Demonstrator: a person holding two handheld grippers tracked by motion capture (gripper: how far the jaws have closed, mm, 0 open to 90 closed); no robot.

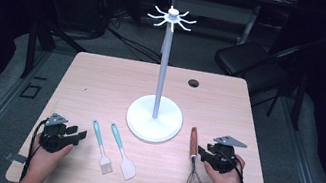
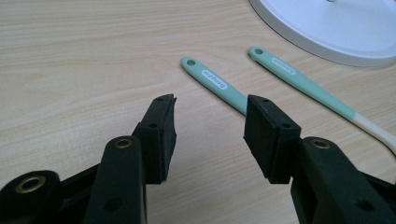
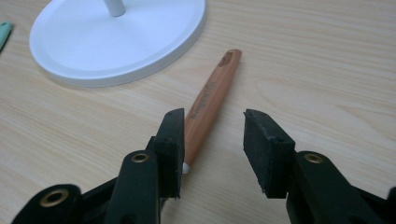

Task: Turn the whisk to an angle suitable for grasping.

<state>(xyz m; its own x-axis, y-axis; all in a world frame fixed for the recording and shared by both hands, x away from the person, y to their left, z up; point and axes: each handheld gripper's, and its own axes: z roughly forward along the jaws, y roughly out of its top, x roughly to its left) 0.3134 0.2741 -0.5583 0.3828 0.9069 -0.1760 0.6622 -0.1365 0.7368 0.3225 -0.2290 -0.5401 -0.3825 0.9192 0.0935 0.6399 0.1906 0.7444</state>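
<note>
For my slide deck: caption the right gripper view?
Right gripper open above the whisk's wooden handle, beside the white stand base.

White hook stand mid-table, chair behind

The pale wooden surface carries a fine straight grain in light beige, with a small round black grommet near its far edge. The tall white rack with its round white base is one plain colour from foot to hooks. Two slim utensils have mint-green handles, each with a small white oval label: the brush with pale bristles and the flat spatula with a whitish blade. The whisk has a reddish-brown wooden handle bearing dark lettering, too blurred to read, and grey metal wires. Both the left tongs and the right tongs are matt black with brass-coloured rivets.
</note>
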